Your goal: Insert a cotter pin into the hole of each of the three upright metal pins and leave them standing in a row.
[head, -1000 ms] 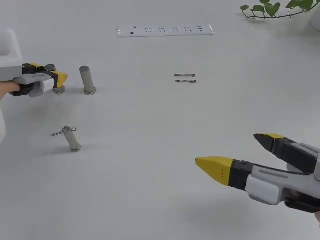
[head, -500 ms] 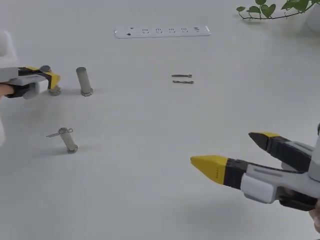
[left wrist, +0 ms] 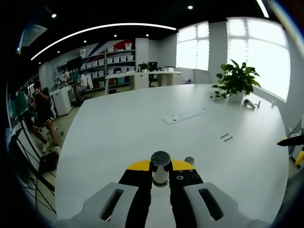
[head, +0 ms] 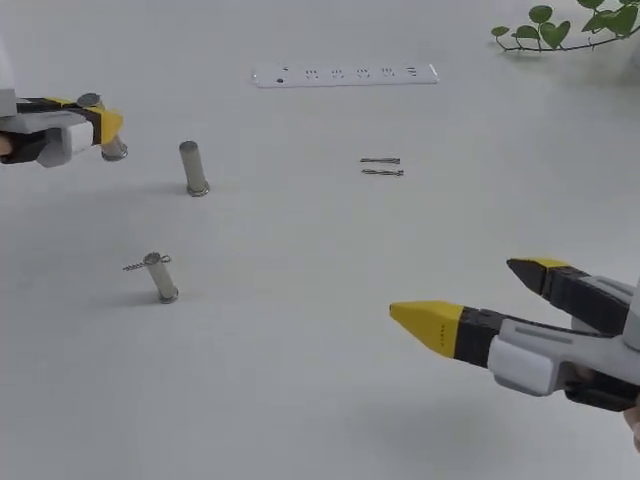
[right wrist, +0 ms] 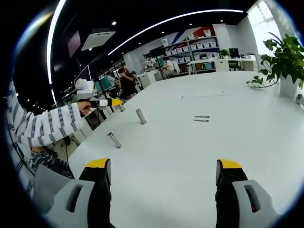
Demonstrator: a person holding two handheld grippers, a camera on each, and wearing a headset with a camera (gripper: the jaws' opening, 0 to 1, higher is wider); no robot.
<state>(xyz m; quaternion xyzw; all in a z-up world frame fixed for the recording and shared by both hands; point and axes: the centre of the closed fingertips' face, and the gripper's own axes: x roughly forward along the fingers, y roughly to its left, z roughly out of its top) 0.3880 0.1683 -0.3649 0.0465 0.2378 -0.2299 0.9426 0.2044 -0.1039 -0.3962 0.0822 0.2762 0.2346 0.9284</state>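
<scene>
My left gripper point(head: 108, 122) at the far left is shut on an upright metal pin point(head: 112, 148), which stands between the jaws in the left gripper view point(left wrist: 160, 170). A second bare pin point(head: 192, 168) stands upright to its right. Nearer to me, a third pin point(head: 162, 279) carries a cotter pin point(head: 138, 266) through its top. Two loose cotter pins point(head: 381, 166) lie side by side mid-table. My right gripper point(head: 470, 295) hovers open at the lower right, nothing between its fingers. From the right gripper view I see the pins point(right wrist: 140, 116) and the left gripper point(right wrist: 108, 102).
A white power strip point(head: 345, 74) lies along the far side of the white table point(head: 300, 380). A potted plant's leaves point(head: 570, 22) reach in at the far right corner. A person's striped sleeve point(right wrist: 42, 128) shows in the right gripper view.
The left gripper has carried its pin back and to the left, farther from the second pin. The right gripper has hardly moved. The head camera has shifted slightly.
</scene>
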